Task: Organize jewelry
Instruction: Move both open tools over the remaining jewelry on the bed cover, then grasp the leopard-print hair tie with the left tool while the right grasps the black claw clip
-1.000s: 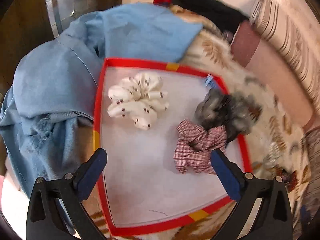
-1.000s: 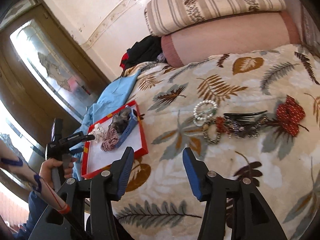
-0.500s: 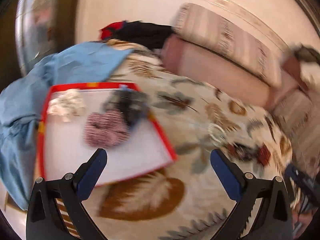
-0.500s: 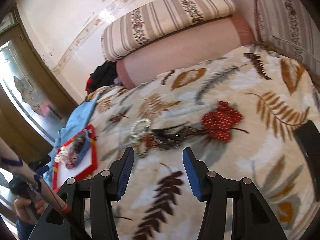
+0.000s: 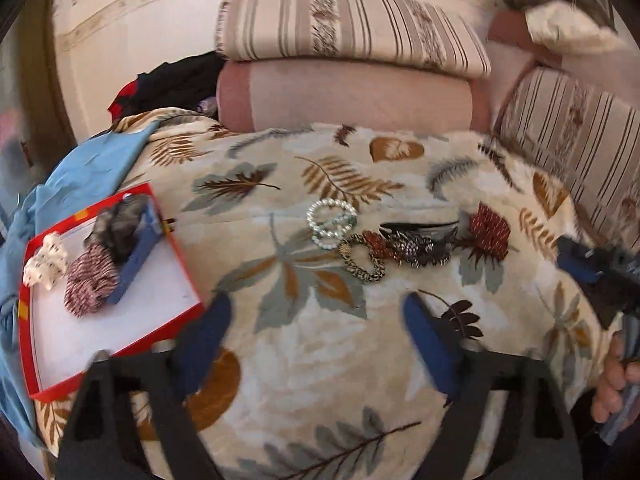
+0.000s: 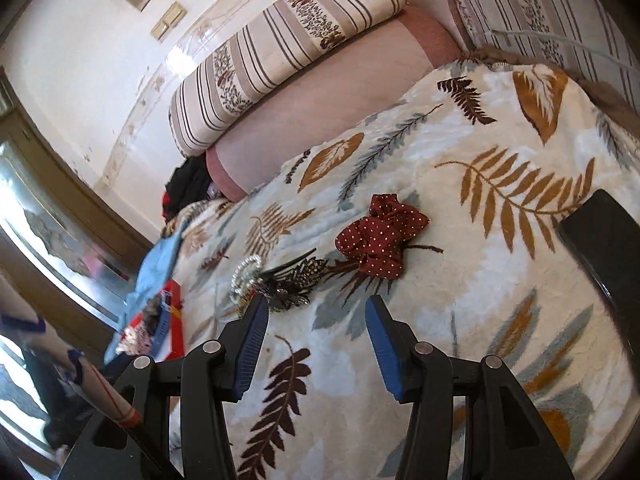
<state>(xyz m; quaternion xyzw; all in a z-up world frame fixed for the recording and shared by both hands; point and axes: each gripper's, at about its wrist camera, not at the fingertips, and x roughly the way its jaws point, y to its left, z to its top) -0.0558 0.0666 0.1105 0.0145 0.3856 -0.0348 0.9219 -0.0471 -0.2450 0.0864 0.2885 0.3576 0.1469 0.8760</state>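
No writing can be read anywhere. The left hand-held gripper (image 5: 316, 320) hovers over the bed's leaf-print blanket (image 5: 304, 360), jaws spread wide and empty. Ahead of it lie pearl bracelets (image 5: 331, 222); to its left, a red-rimmed tray (image 5: 176, 240). The right hand-held gripper (image 6: 316, 328) gapes empty too, a red dotted scrunchie (image 6: 380, 240) just ahead.

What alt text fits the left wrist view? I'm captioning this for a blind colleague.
The open left claw hovers over a leaf-print blanket, facing a cluster of pearl bracelets, a gold bangle and a dark hair clip, with a red dotted scrunchie to their right. At left, a red-rimmed tray holds three scrunchies and a blue piece.
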